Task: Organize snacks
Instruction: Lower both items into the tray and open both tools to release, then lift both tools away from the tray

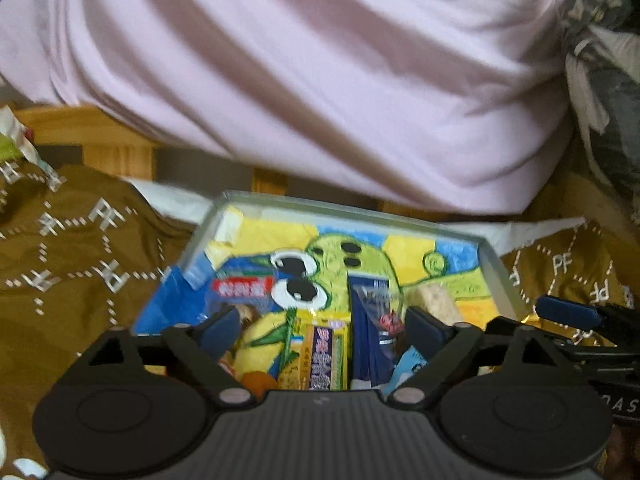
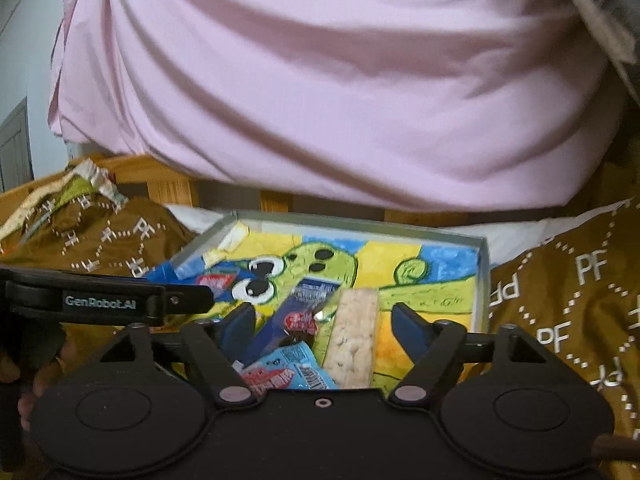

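A shallow grey box [image 1: 500,276] lined with a yellow, blue and green cartoon drawing lies on the brown cloth. Several snacks sit in its near half: a yellow packet with a purple strip [image 1: 320,356], a dark blue wrapper [image 1: 368,320], a pale rice bar [image 1: 436,300] and a red-labelled packet [image 1: 240,288]. My left gripper [image 1: 324,330] hangs open above them with nothing between its fingers. In the right wrist view the box [image 2: 482,280] holds the rice bar [image 2: 354,336], the dark blue wrapper [image 2: 304,300] and a light blue packet [image 2: 296,368]. My right gripper [image 2: 324,322] stands open over these, gripping nothing.
Brown cloth with a white PF pattern [image 2: 568,300] surrounds the box. Pink fabric [image 1: 320,80] bulges close behind it, over a wooden frame [image 1: 100,136]. The left gripper's body [image 2: 120,302] lies just left of the right one, with a hand [image 2: 12,368] behind it.
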